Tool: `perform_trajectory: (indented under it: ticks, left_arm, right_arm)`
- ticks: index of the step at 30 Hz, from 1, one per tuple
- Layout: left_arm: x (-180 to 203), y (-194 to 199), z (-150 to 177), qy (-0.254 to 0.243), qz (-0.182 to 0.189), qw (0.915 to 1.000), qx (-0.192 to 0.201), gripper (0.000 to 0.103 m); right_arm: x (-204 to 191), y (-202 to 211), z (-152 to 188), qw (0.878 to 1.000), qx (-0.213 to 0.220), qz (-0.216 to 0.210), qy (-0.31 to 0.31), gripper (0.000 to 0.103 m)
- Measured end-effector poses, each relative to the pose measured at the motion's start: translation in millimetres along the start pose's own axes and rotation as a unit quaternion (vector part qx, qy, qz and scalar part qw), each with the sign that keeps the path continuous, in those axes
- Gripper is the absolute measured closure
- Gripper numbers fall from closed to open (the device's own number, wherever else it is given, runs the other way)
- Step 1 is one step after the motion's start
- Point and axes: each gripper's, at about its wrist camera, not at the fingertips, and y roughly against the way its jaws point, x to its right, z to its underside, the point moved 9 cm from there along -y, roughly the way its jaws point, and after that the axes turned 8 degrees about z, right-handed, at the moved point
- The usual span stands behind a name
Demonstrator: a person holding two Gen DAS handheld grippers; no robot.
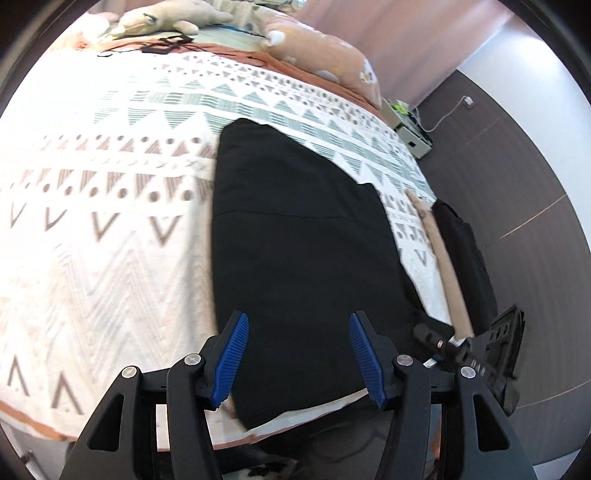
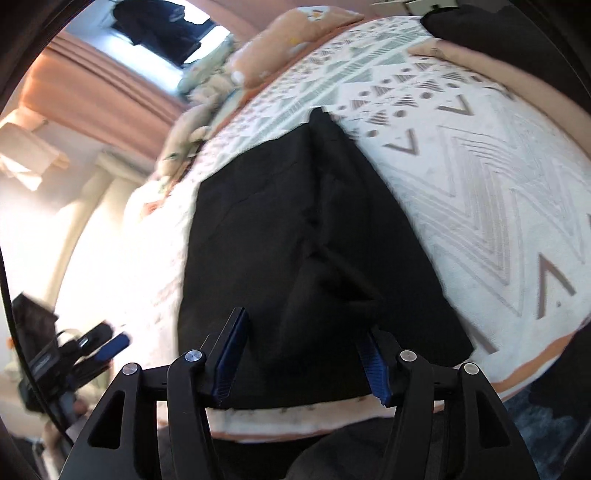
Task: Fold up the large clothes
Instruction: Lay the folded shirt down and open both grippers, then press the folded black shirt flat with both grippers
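**Both grippers spread above a black garment on the bed**

The blue ribbed pads point(image 1: 231, 356) of the left gripper point(image 1: 297, 356) are held wide apart, with nothing clasped between them. The same is seen at the right gripper point(image 2: 301, 360), whose blue pads point(image 2: 231, 360) are likewise parted and empty. Each tool is angled downward over the near edge of the bed, the fingers directed along the cloth toward the pillows.

Beneath both pairs of fingers, the large black fabric garment point(image 1: 303, 236) is spread on the white bedspread with grey and green triangle patterns point(image 1: 96, 206). In the right wrist view, a raised fold is seen running down the garment's middle point(image 2: 321, 236). Whether the fingertips touch the cloth cannot be told.

At the head of the bed, an orange pillow with white motifs point(image 1: 325, 55) and a beige plush toy point(image 1: 166, 18) are lying. A dark wood-grain floor point(image 1: 517, 177) is visible beside the bed.
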Motion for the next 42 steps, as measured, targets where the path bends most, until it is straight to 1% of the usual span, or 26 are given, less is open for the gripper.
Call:
perform_trajectory:
  ticks: [1,3,6,9,10,14,19,22,24,25,26,30,32,33,34,35,36,37,39,42]
  left_arm:
    - [-2.9,-4.3,-4.9,0.0,-0.006,1.0,0.0,0.045]
    - [-18.3,4.0,0.8,0.003,-0.018,0.9998,-0.003,0.045]
    - [-35.5,11.3,8.4,0.015,-0.026,0.9995,-0.006,0.045]
    - [-46.7,8.0,14.0,0.028,-0.031,0.999,-0.014,0.045]
    - [-50.7,3.8,14.7,0.031,-0.033,0.9988,-0.018,0.045]
    - [-55.4,-13.3,21.3,0.035,-0.034,0.9982,-0.035,0.045]
    - [-53.0,-37.7,28.6,0.033,-0.026,0.9976,-0.054,0.045]
    - [-45.8,-55.0,36.4,0.029,-0.021,0.9965,-0.076,0.047]
    - [-40.5,-64.4,40.3,0.026,-0.011,0.9961,-0.083,0.049]
    - [-37.9,-67.6,40.7,0.025,-0.007,0.9961,-0.084,0.054]
    - [-34.8,-70.9,40.8,0.024,-0.002,0.9959,-0.087,0.056]
    - [-27.5,-77.7,41.0,0.01,-0.012,0.9949,-0.1,0.056]
    - [-28.8,-78.6,38.3,0.005,-0.019,0.9945,-0.102,0.056]
    - [-29.8,-78.7,35.9,0.005,-0.021,0.9947,-0.1,0.056]
    - [-31.4,-78.5,32.0,0.005,-0.021,0.9954,-0.094,0.056]
    - [-33.6,-78.8,27.6,0.005,-0.023,0.996,-0.087,0.055]
    - [-35.7,-80.3,23.7,0.005,-0.026,0.9963,-0.082,0.055]
    - [-37.5,-83.3,20.4,0.008,-0.028,0.9964,-0.08,0.054]
    - [-40.3,-87.7,15.2,0.015,-0.026,0.9966,-0.077,0.054]
    - [-44.3,-95.5,3.4,0.02,-0.028,0.9966,-0.074,0.053]
  right_arm:
    - [4.5,-1.2,-1.8,1.0,0.003,0.005,-0.006,0.053]
    - [8.4,-0.2,-0.9,1.0,0.0,0.005,-0.011,0.06]
    - [13.4,5.8,1.9,1.0,0.003,0.011,-0.011,0.068]
    - [13.8,8.4,3.7,1.0,0.006,0.001,-0.006,0.078]
    - [14.7,7.3,4.7,1.0,0.002,-0.01,-0.008,0.084]
    - [20.1,8.4,2.6,0.998,-0.001,-0.049,-0.031,0.089]
    - [25.3,13.7,0.8,0.997,0.006,-0.071,-0.042,0.092]
    - [35.4,16.7,-2.1,0.996,0.011,-0.077,-0.053,0.092]
    - [49.2,15.5,-3.9,0.995,0.013,-0.077,-0.067,0.092]
    - [56.8,12.6,-3.4,0.994,0.01,-0.079,-0.076,0.092]
    - [62.1,9.5,-1.7,0.993,0.006,-0.08,-0.084,0.092]
    - [78.6,-6.4,9.9,0.991,-0.016,-0.082,-0.104,0.092]
    - [82.2,-9.4,12.6,0.99,-0.026,-0.085,-0.107,0.091]
    - [82.1,-9.0,11.6,0.991,-0.029,-0.083,-0.101,0.085]
    - [78.8,-5.1,8.3,0.994,-0.025,-0.07,-0.078,0.071]
    - [76.5,-0.8,4.9,0.997,-0.019,-0.046,-0.055,0.062]
    - [75.2,2.4,0.7,0.999,-0.012,-0.026,-0.037,0.046]
    - [72.4,6.6,-5.0,1.0,-0.003,-0.007,-0.017,0.04]
    - [67.9,10.1,-15.9,1.0,0.002,-0.004,0.006,0.04]
    - [73.6,3.4,-36.4,1.0,-0.011,0.001,0.014,0.04]
